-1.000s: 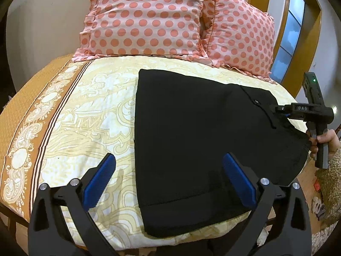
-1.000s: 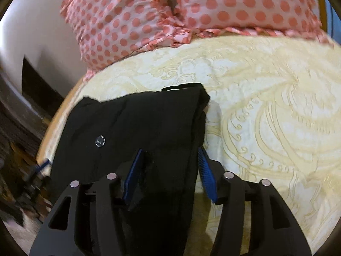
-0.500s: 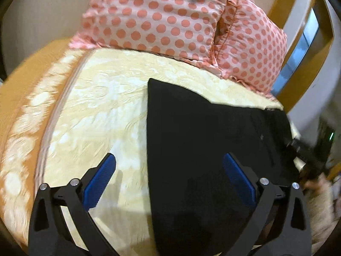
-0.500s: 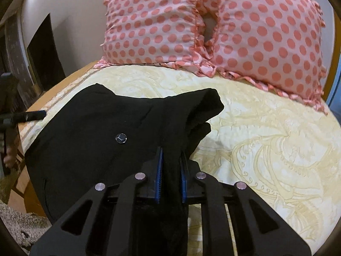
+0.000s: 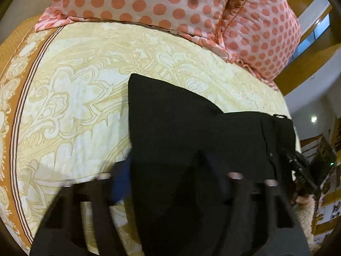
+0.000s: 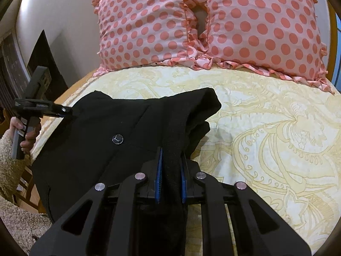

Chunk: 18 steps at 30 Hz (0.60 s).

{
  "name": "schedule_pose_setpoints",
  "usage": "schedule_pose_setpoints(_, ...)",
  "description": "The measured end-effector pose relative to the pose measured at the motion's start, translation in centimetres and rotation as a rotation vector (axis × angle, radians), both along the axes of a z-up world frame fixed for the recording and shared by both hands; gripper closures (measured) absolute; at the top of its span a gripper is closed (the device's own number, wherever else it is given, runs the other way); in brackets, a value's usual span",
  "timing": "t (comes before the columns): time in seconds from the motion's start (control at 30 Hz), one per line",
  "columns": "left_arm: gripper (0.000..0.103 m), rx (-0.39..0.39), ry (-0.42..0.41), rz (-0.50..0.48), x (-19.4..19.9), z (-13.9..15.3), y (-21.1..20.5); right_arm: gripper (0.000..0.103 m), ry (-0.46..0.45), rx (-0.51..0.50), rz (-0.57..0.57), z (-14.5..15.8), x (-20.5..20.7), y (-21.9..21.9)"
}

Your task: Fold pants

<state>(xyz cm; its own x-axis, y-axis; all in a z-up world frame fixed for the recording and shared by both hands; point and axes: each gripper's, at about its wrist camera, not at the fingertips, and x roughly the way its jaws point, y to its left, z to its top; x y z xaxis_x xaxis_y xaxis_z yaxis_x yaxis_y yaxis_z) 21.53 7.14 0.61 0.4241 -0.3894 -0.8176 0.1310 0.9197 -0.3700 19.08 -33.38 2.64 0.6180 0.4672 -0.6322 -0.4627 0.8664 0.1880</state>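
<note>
Black pants (image 6: 89,140) now between left tongs (image 5: 170,183)

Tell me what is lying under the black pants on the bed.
The black fabric pants lie on the yellow patterned bedspread, which shows all around them. The part beneath them is covered, so anything there cannot be seen.

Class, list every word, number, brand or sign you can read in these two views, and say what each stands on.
"DAS": faint, blurred marking on the right gripper body, seen in the left wrist view; reading uncertain.
Button on the pants: an emblem only, no letters.
Left gripper labels: too small to read.
</note>
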Motion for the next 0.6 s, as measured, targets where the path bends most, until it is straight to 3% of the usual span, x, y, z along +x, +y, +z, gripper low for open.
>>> schedule_pose_setpoints(0.03,0.077,0.016,-0.015,0.001,-0.1,0.2,-0.1,0.089,-0.002,0.012,-0.003,0.0,0.0,-0.1)
schedule_pose_setpoints(0.07,0.086,0.024,-0.027,-0.001,-0.1,0.5,-0.2,0.089,-0.001,0.027,-0.007,0.1,0.0,-0.3)
schedule_pose_setpoints(0.13,0.092,0.013,-0.044,-0.006,-0.3,1.1,-0.1,0.089,0.004,0.064,-0.012,0.5,0.2,-0.7)
schedule_pose_setpoints(0.4,0.096,0.042,-0.076,0.002,0.5,2.5,-0.5,0.090,-0.005,0.102,-0.017,1.7,1.6,-0.6)
schedule_pose_setpoints(0.6,0.097,0.063,-0.138,0.026,3.8,5.2,-0.9,0.090,-0.063,0.087,-0.033,3.6,4.8,0.2)
